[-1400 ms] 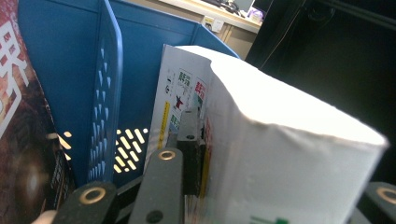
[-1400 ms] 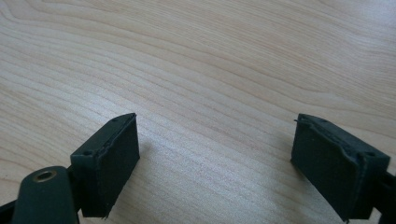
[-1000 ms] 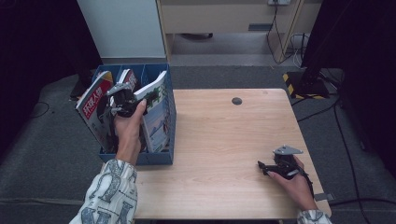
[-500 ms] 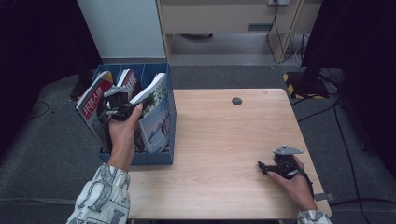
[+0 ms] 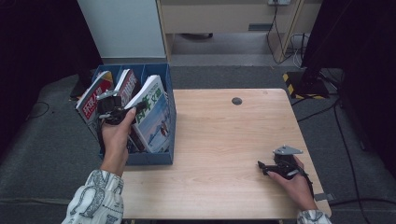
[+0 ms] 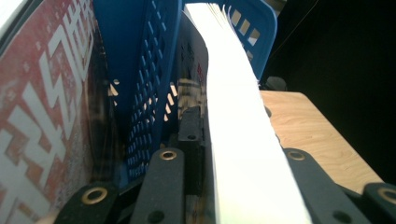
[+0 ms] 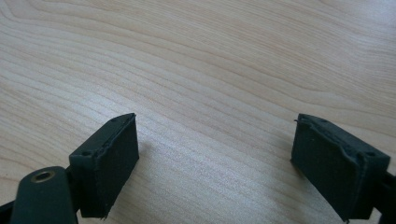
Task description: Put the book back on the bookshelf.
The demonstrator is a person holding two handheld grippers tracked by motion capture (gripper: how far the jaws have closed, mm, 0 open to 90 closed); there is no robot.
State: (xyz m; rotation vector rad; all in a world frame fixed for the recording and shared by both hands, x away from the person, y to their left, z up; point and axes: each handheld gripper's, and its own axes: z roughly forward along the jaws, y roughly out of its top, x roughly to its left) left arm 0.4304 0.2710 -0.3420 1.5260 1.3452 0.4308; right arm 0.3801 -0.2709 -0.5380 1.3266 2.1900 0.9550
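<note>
Wooden surface (image 5: 224, 140), blue file rack (image 5: 161, 158) at left edge. Left gripper (image 5: 112, 108) fingers clamped on upright magazine (image 5: 152, 114), spine vertical. Right gripper (image 5: 273, 167) well apart, fingers spread, empty.

Light wooden table (image 5: 224, 140) on grey carpet (image 5: 42, 154), pale cabinet (image 5: 224, 18) and dark curtains behind.

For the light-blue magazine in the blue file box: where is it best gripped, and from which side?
Probably the upper page edge of the light-blue magazine, from above on the person's side. It leans tilted in the blue file box with that edge free above the rim. The left hand-held gripper is already clamped across its white page block there.
</note>
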